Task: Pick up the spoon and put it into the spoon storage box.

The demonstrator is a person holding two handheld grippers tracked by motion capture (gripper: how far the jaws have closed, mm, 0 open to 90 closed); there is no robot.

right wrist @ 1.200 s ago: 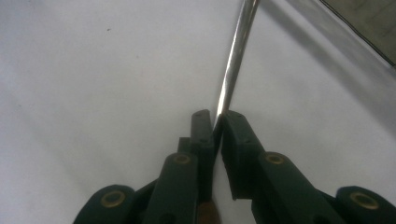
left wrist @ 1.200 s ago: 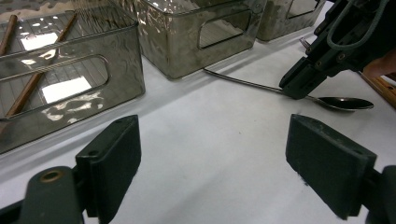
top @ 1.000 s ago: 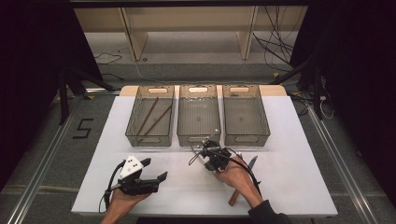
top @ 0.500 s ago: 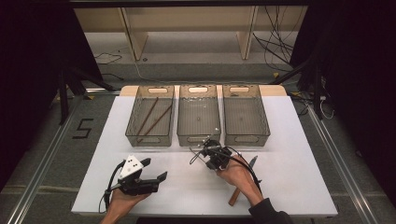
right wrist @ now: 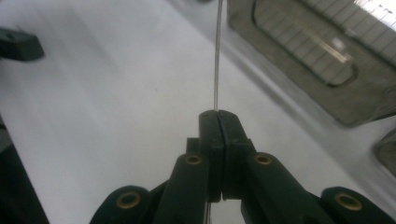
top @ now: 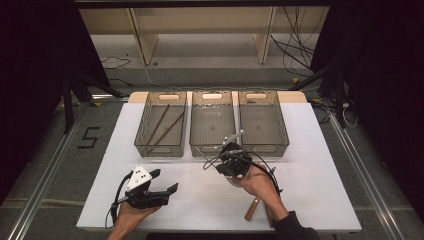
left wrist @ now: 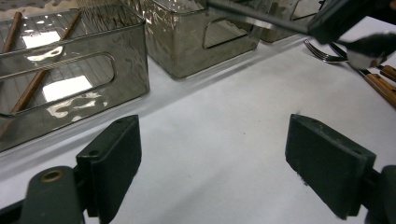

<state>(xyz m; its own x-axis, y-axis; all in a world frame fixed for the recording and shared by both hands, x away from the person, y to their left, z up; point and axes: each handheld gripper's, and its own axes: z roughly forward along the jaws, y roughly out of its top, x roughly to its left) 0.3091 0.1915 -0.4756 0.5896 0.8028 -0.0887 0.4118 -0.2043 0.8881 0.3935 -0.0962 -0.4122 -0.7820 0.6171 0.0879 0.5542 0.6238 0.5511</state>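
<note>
Right hand-held gripper lifts a thin metal utensil at the bins' front edge.
The white desk (top: 310, 165) carries three clear bins (top: 212, 127) along its far edge, with open room in front. The left hand-held gripper (top: 162, 190) rests wide open and empty. The right hand-held gripper (right wrist: 218, 116) is clamped on the metal utensil (right wrist: 216, 56), just before the middle bin.
</note>
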